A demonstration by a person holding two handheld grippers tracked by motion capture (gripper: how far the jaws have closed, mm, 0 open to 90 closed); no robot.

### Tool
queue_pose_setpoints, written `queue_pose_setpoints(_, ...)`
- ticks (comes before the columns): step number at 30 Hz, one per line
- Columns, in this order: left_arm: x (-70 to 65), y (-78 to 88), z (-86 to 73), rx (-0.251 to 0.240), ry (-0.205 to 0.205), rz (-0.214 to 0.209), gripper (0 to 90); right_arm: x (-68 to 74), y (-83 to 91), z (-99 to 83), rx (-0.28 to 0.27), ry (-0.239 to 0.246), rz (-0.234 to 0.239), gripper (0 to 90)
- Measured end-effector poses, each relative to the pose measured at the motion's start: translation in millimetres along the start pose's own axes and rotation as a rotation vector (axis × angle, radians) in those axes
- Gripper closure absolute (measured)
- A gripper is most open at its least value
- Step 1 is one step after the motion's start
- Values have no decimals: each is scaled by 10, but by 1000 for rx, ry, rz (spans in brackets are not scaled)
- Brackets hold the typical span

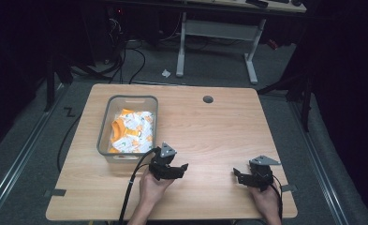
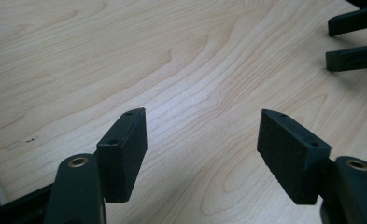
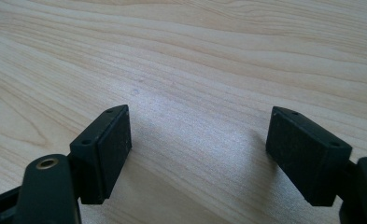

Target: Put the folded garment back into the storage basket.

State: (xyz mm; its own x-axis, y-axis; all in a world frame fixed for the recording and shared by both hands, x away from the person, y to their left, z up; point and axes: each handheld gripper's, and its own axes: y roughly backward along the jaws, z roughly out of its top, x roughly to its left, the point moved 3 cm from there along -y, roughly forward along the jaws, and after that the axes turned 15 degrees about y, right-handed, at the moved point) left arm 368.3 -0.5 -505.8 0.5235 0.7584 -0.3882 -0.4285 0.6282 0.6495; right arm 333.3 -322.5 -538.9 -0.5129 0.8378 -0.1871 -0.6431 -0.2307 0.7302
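High view shows the left gripper (image 1: 183, 167) held low over the bare desk (image 1: 209, 136) at about 6 o'clock, its jaws spread and pinching nothing; the left gripper view confirms wood grain alone between the black pads (image 2: 125, 156). It sits just past the near right corner of the grey bin (image 1: 103, 136), which lies at 10 o'clock and holds a heap of orange-and-white packets (image 1: 132, 131), probably kept together there so they are easy to reach. At 4 o'clock the right gripper (image 1: 236, 174) also stands open and empty, pads (image 3: 107, 149) apart over plain wood, parked well clear of the bin, likely waiting its turn.
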Motion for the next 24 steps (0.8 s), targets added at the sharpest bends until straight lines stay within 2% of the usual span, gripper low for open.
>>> queue_pose_setpoints(9, 68, -105, -76, 13, 25, 21, 335, 0, 0, 0, 0, 0, 0, 226)
queue_pose_setpoints(24, 137, -209, -145, 20, 25, 85, 335, 0, 0, 0, 0, 0, 0, 226)
